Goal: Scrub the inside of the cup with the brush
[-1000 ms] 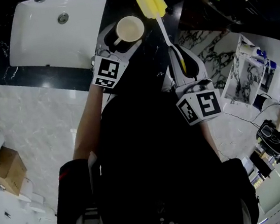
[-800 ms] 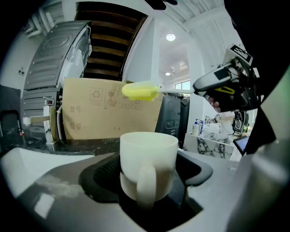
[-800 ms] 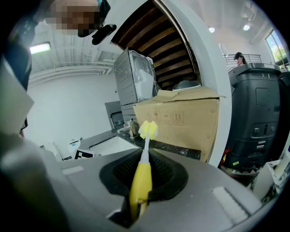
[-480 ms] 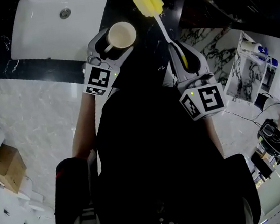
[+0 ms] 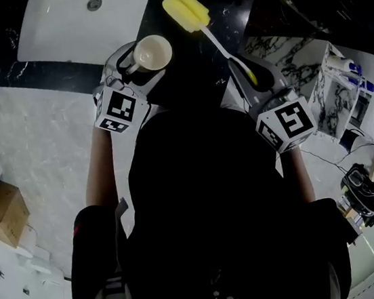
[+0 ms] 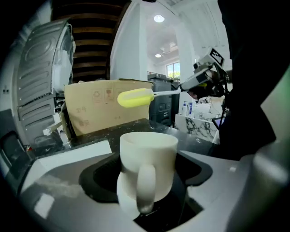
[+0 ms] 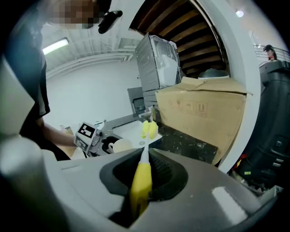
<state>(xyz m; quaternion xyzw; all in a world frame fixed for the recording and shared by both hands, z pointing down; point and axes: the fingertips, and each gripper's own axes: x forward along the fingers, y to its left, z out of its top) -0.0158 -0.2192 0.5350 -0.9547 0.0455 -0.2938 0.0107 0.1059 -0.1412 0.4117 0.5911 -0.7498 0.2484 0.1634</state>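
**Cup and brush still apart**

We hold the cream round cup point(image 5: 152, 52) upright in our left claw point(image 5: 136, 62), squeezed on its sides, above the black stone table point(image 5: 230, 6) near the white sink point(image 5: 62, 28). Our right claw point(image 5: 251, 79) grips the yellow sponge brush point(image 5: 216, 41) by its handle. Both have swung left since before. The sponge head stays outside the cup.

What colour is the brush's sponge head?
Yellow; the brush's sponge head shows best in the head view.

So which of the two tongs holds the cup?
The left tongs grip the cream ceramic cup; the right tongs hold the yellow sponge brush instead.
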